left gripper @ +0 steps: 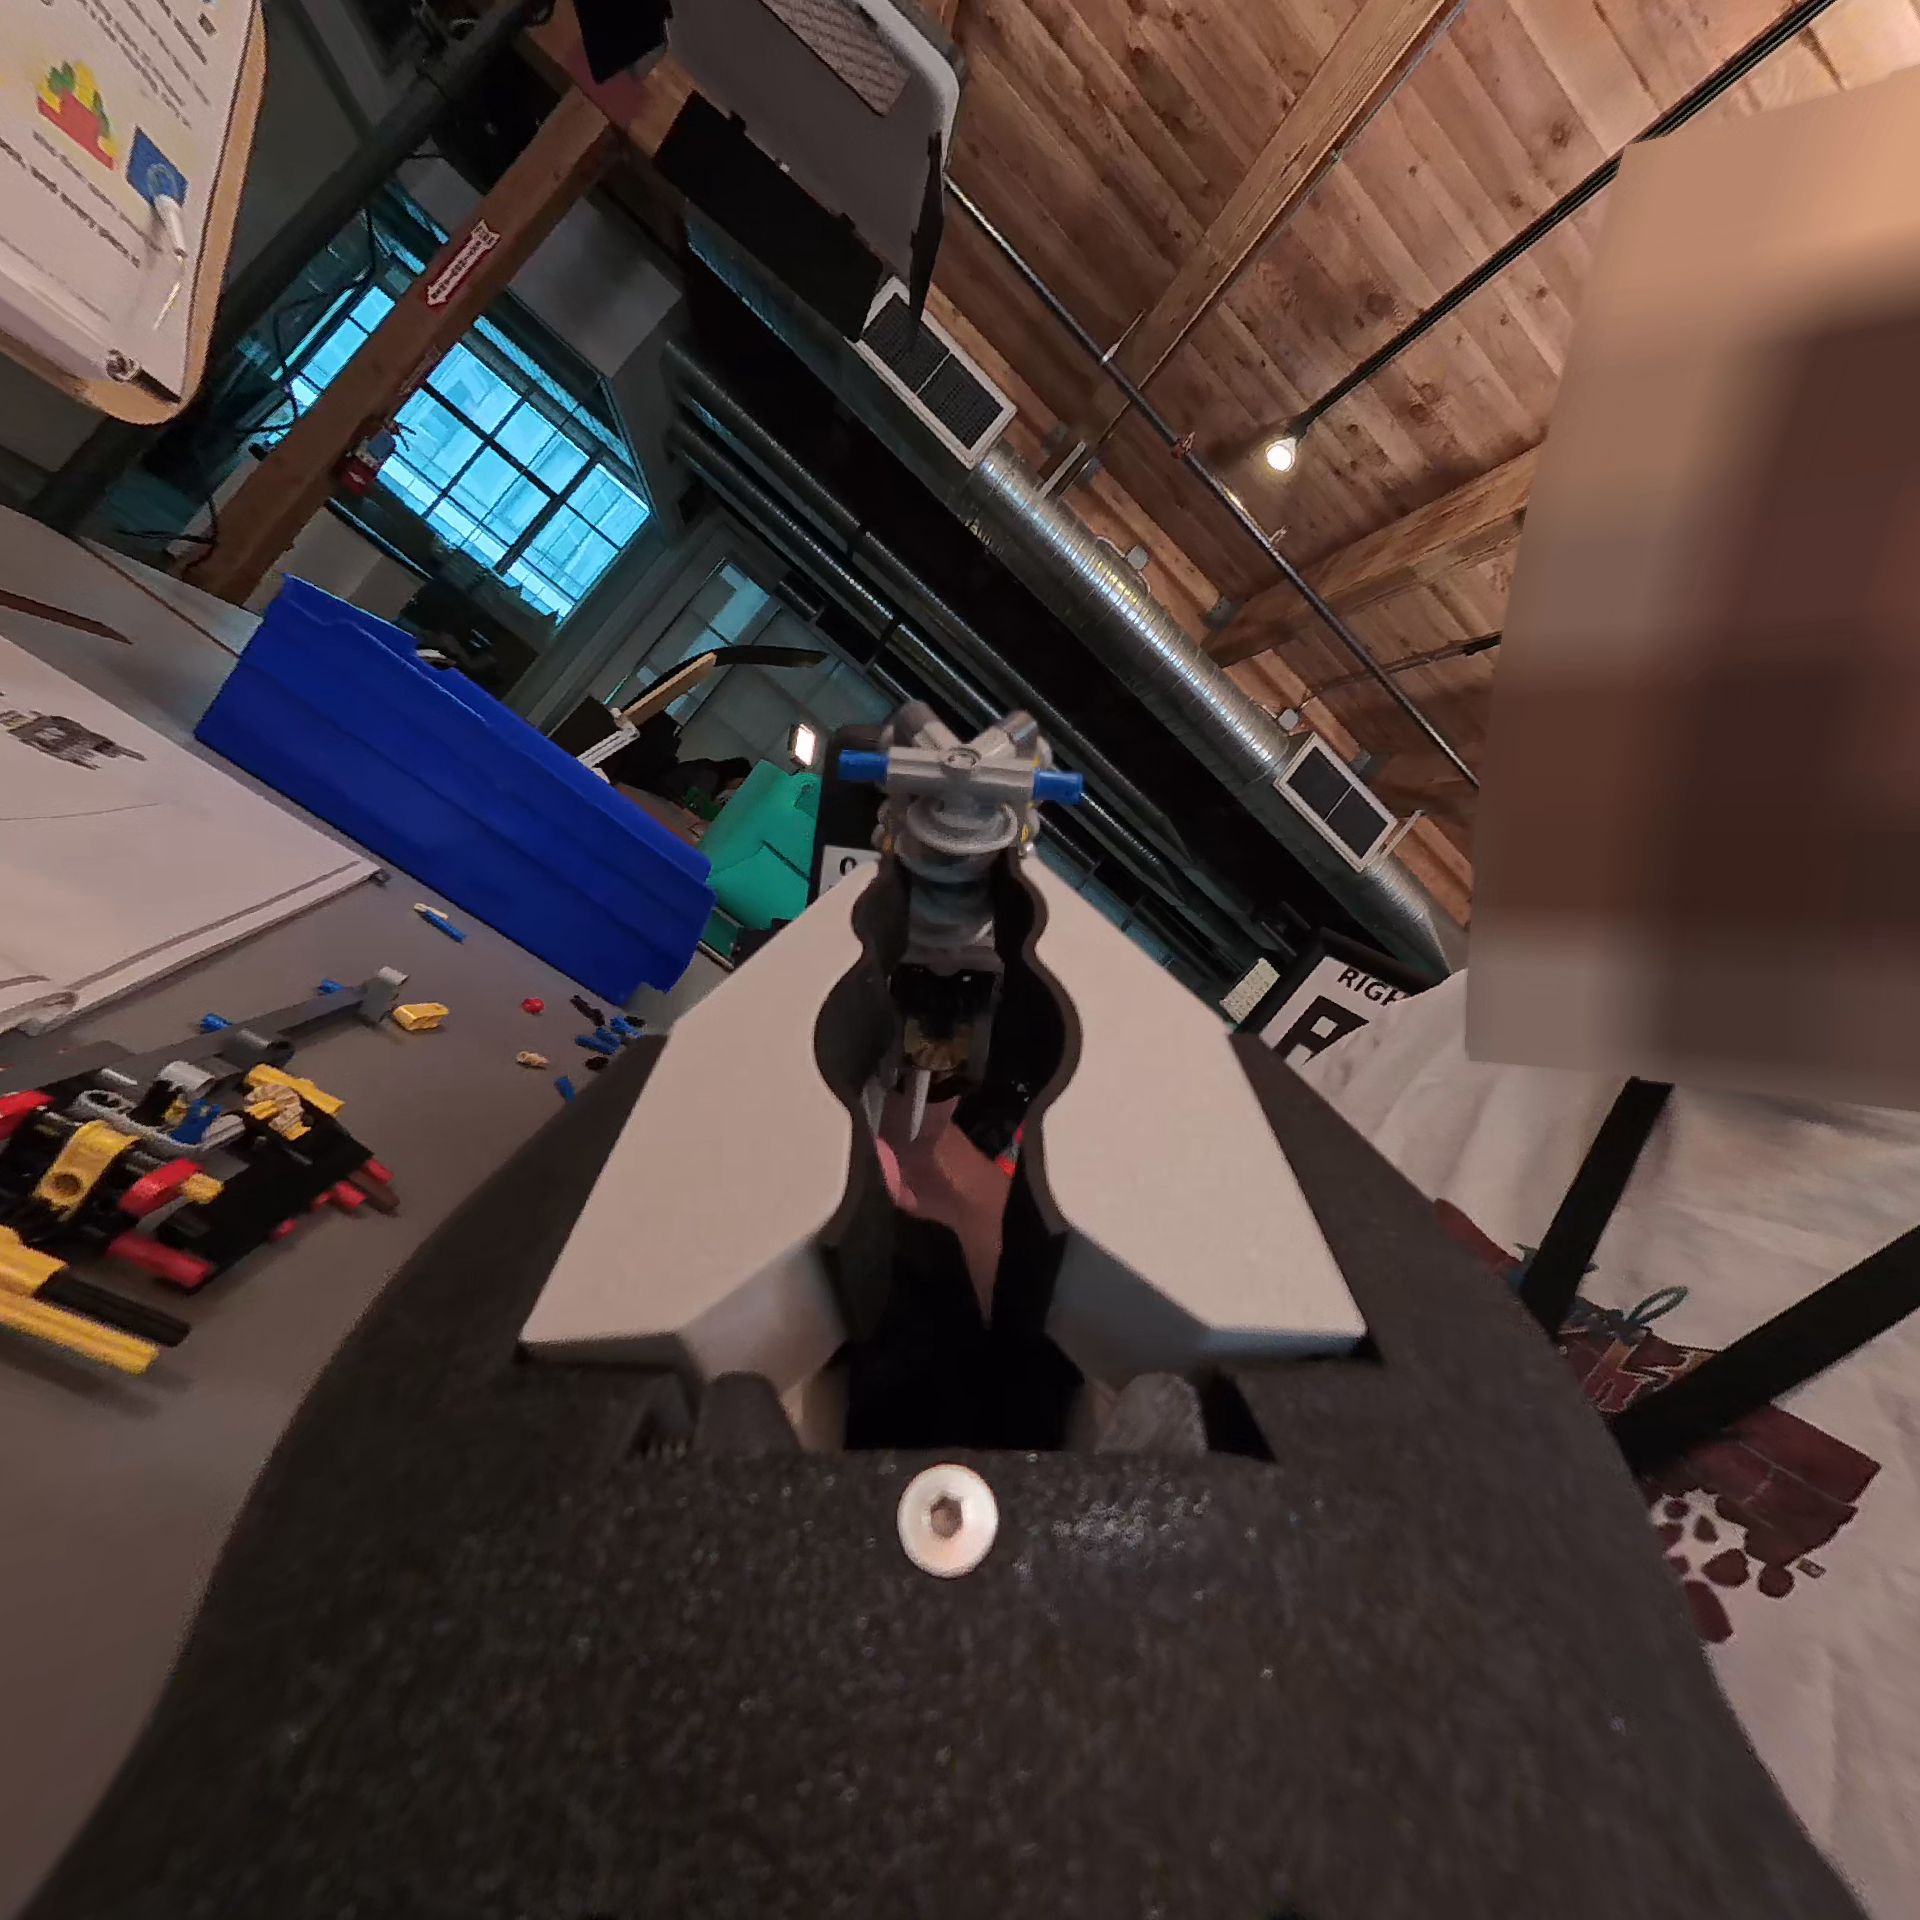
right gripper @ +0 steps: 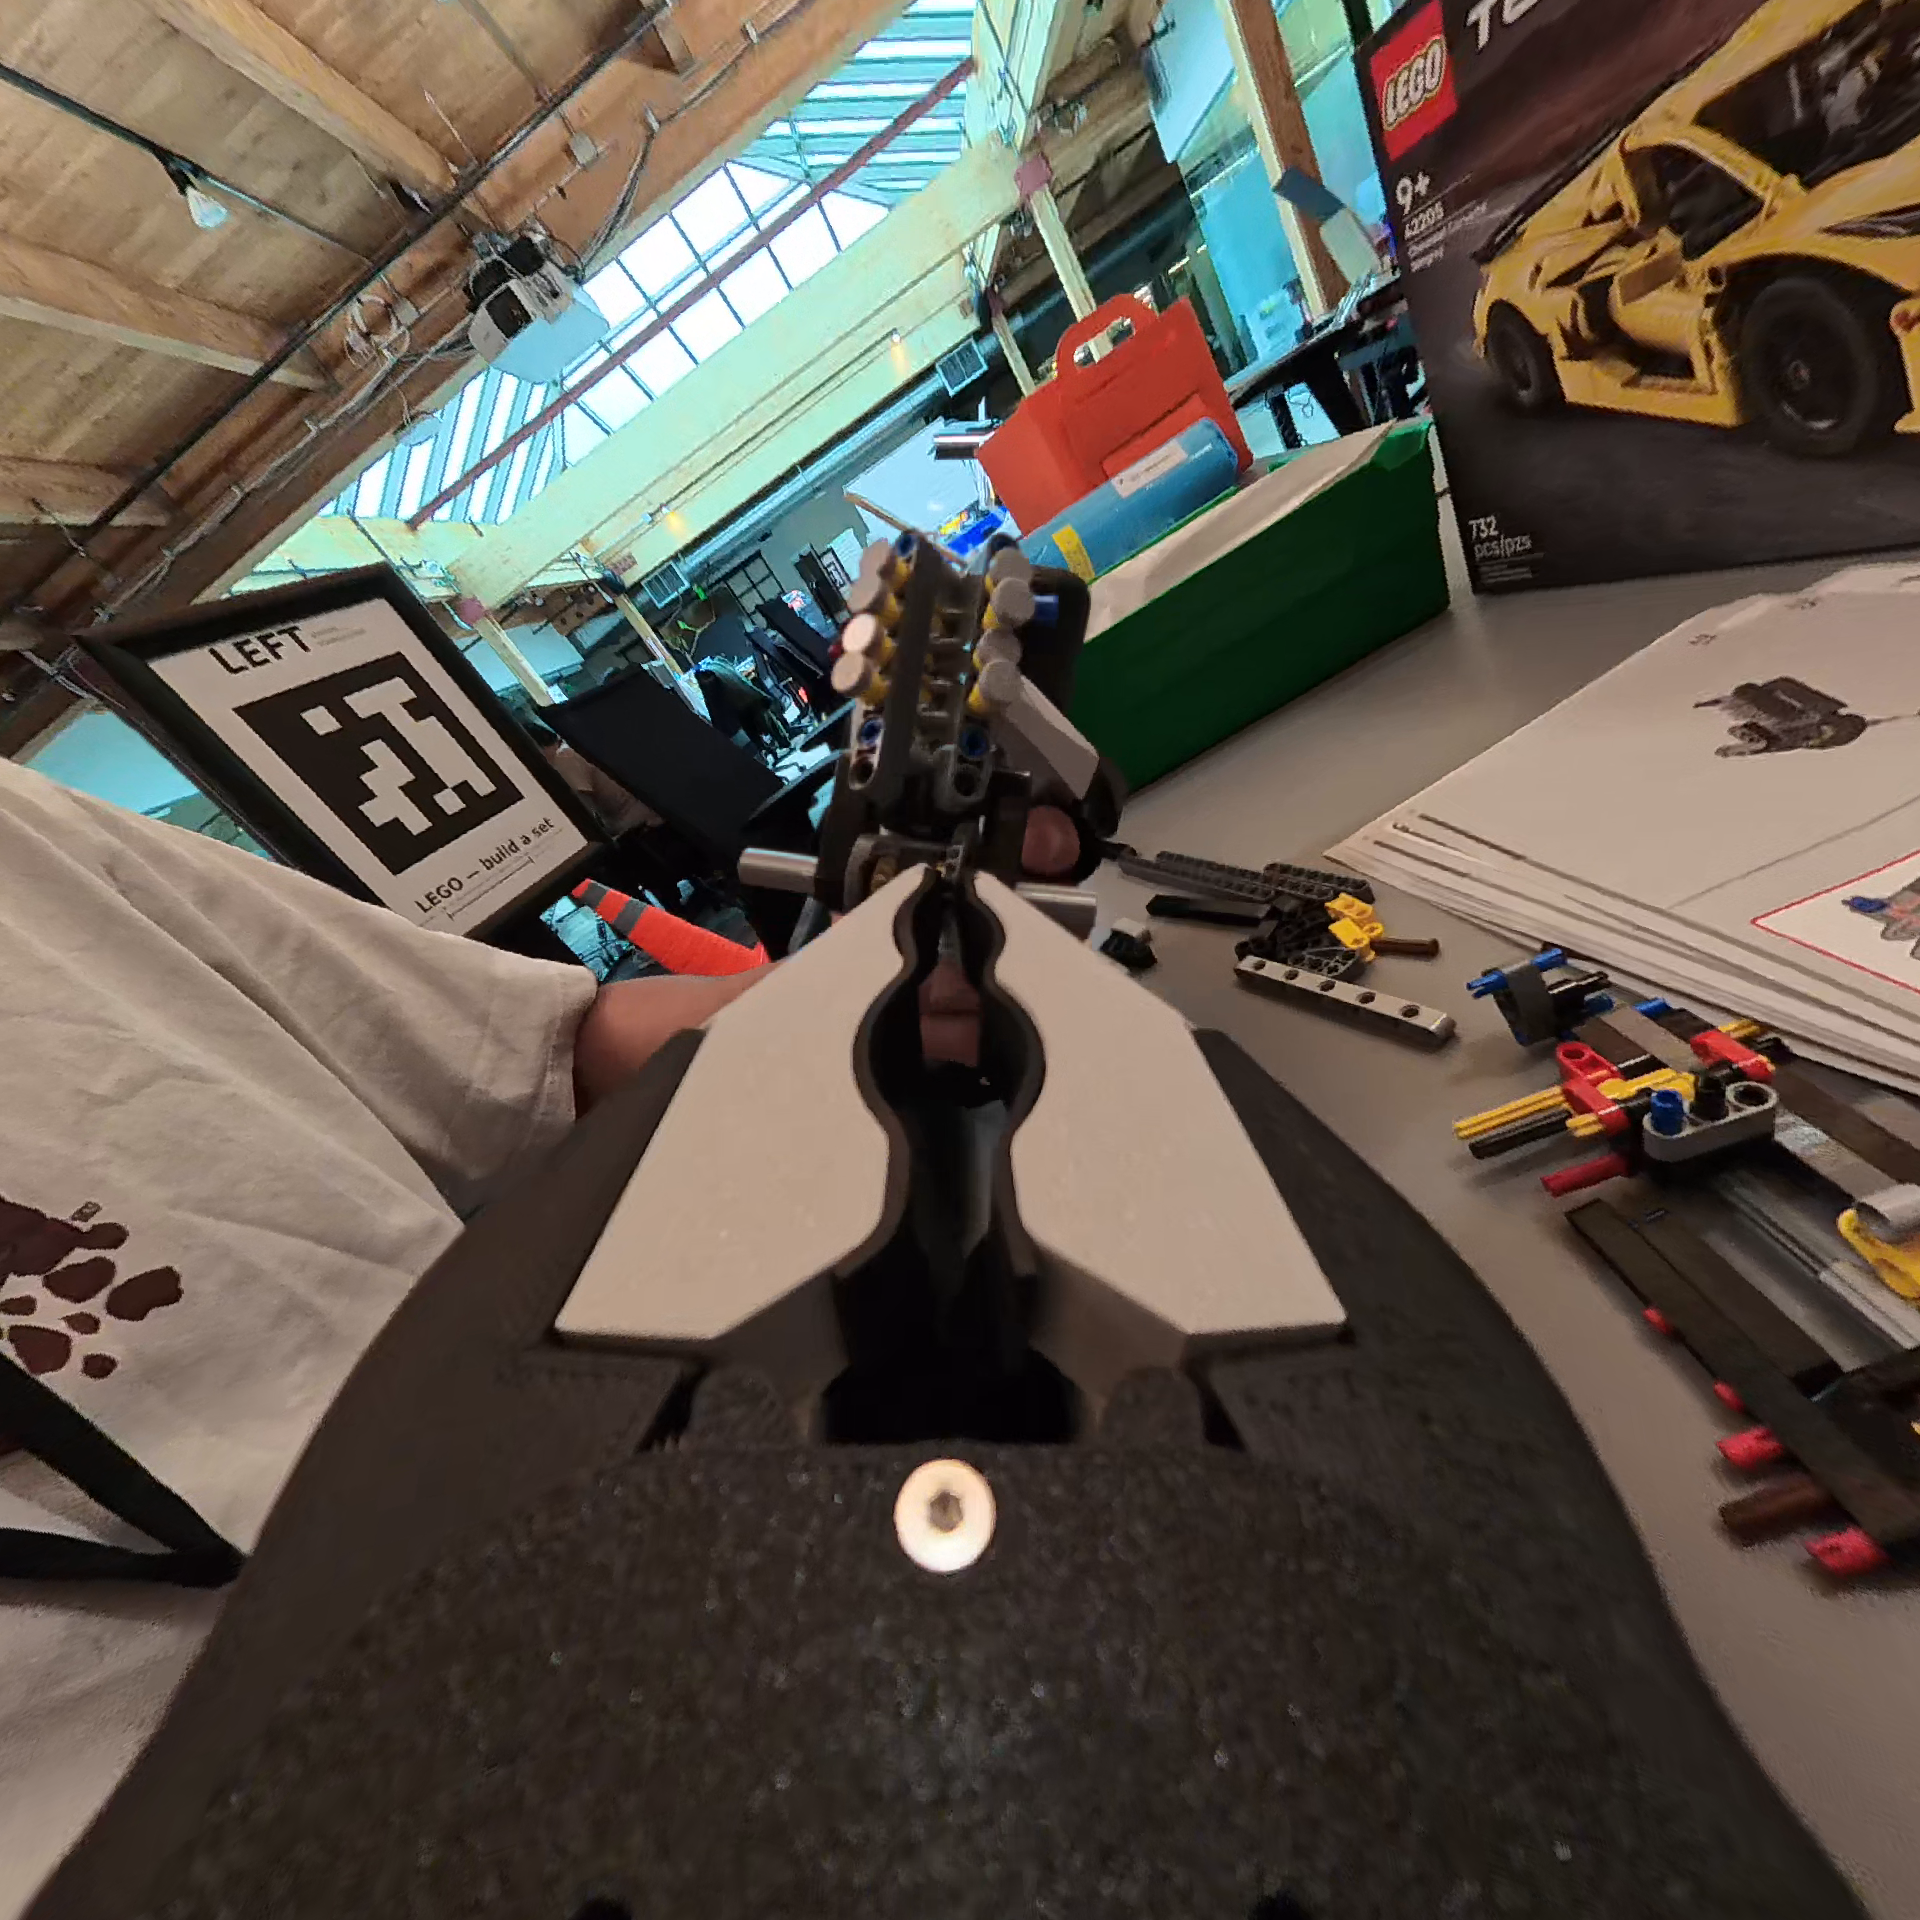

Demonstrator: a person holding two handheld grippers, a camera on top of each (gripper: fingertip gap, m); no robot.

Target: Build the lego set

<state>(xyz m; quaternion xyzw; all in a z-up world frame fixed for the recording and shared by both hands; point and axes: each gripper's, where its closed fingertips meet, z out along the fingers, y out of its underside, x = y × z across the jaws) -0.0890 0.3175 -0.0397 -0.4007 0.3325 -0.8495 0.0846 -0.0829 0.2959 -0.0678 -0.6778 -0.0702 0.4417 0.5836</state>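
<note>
A small grey lego sub-assembly (left gripper: 951, 821) is pinched at the tips of the left gripper (left gripper: 948, 883), its jaws pressed onto it, held up in the air well above the table (left gripper: 343, 1455) rather than resting on it. Only the top is properly seen in the left wrist view: a grey cross-shaped hub with blue pins sticking out left and right, and a ribbed grey part below; the rest is swallowed by the dark gap between the fingers, so what's down there can't really be made out. In the right wrist view the same build (right gripper: 935, 707) is seen from the other side, with two rows of grey-capped cylinders on yellow bits along a dark frame, and the right gripper (right gripper: 948, 883) is closed onto its near end, though the exact contact point is hidden by the fingertips. Part of a hand is glimpsed through the gap, mostly blocked. On the table to the left, a black, yellow and red chassis section (left gripper: 156, 1174) is cut off by the frame edge, with loose small pieces (left gripper: 540, 1023) scattered farther off beside a blue bin (left gripper: 447, 790). Instruction sheets (right gripper: 1683, 790) and the set's box (right gripper: 1662, 281) are seen far right, both cropped. A blurred patch covers the upper right of the left view.
</note>
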